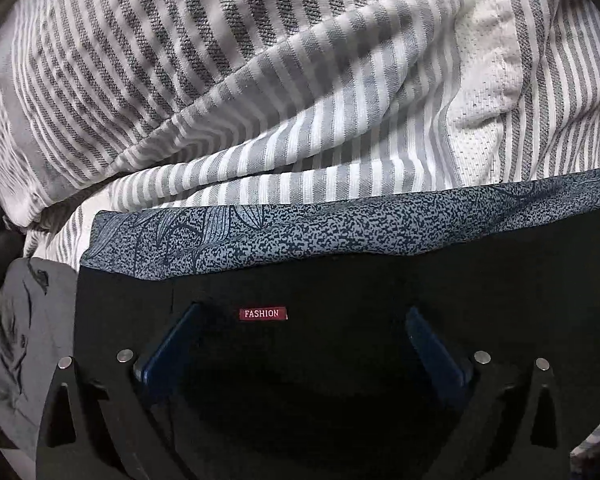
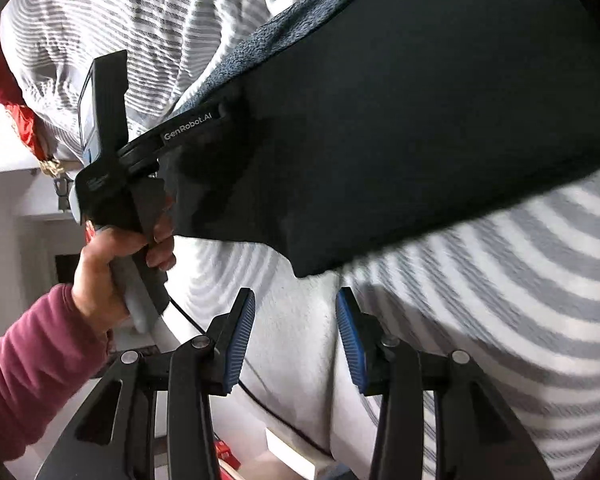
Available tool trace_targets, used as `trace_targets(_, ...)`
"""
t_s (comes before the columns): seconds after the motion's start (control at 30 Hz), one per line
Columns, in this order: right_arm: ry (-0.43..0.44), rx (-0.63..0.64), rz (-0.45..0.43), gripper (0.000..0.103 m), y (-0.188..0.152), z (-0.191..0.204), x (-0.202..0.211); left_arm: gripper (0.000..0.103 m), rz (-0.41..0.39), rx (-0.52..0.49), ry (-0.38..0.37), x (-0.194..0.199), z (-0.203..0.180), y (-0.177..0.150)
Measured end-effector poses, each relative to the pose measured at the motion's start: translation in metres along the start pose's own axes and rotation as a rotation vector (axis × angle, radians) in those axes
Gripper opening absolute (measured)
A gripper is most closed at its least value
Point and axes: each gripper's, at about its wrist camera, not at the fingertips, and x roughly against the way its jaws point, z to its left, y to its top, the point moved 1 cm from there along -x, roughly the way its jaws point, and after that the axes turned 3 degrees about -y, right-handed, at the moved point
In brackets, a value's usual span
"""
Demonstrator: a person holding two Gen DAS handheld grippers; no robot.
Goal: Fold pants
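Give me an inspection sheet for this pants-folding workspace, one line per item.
Surface: grey-and-white striped bedding, rumpled.
Job's things: black pants with a red FASHION label, lying on the bedding; blue patterned fabric along the far edge.
Clutter: grey garment at the left; red cloth.
Grippers: left gripper open over the pants, held by a hand; right gripper open, nothing between its pads.
Cables: black cable across the sheet.
Surroundings: white wall.

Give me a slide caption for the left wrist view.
Open left gripper over black pants with a red FASHION label, on striped bedding.
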Motion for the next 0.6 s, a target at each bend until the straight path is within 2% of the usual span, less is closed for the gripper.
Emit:
trace_targets(0.17,0.007,-0.039,-0.039,0.044,0.022,-0.002,-0.017,0.103,-0.023,0.000,-0.015,0.007,-0.005,-0.005)
trace_targets(0.2,0.004,-0.052,-0.035,0.038,0.025,-0.003,-0.015,0.103,-0.016,0.001,-0.015,0.010,-0.009,-0.004)
trace_targets(0.23,-0.007,-0.054,-0.036,0.014,0.027,-0.002,-0.012,0.103,-0.002,0.006,-0.015,0.012,-0.010,-0.002)
trace_targets(0.27,0.006,-0.038,-0.048,0.009,0.029,0.000,-0.004,0.103,0.010,0.011,-0.020,0.015,-0.009,0.001)
trace_targets(0.33,0.037,-0.002,-0.059,0.008,0.025,0.005,0.013,0.103,-0.002,0.009,-0.026,0.030,-0.015,0.002)
trace_targets(0.43,-0.030,0.044,-0.015,0.007,0.016,0.008,0.003,0.103,-0.004,0.005,-0.036,0.023,-0.011,-0.004)
trace_targets(0.5,-0.052,0.025,0.021,0.007,0.011,-0.003,-0.006,0.103,-0.011,0.015,-0.037,0.020,-0.010,-0.004)
trace_targets(0.6,-0.024,-0.012,0.061,0.010,0.006,-0.008,-0.009,0.103,0.007,0.019,-0.030,0.019,-0.010,0.000)
